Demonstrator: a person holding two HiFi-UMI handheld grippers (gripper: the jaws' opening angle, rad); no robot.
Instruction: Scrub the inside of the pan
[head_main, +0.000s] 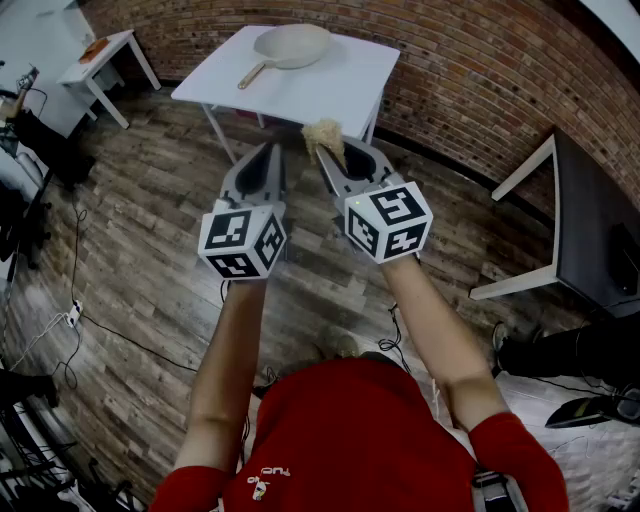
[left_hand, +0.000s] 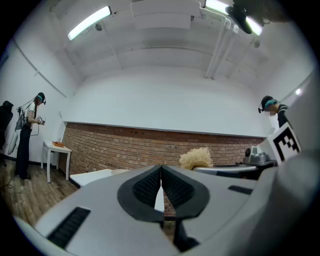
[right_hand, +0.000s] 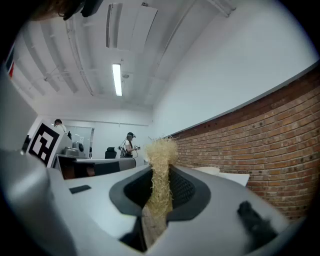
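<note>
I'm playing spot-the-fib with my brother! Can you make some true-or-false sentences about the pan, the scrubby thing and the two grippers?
1. The right gripper pinches a straw-coloured scrubber between its jaws. True.
2. The left gripper holds a sponge. False: its jaws are together with nothing between them.
3. The pan sits on the white table. True.
4. The scrubber is rubbing the inside of the pan. False: it is up in the air, short of the table, and the pan is untouched.
</note>
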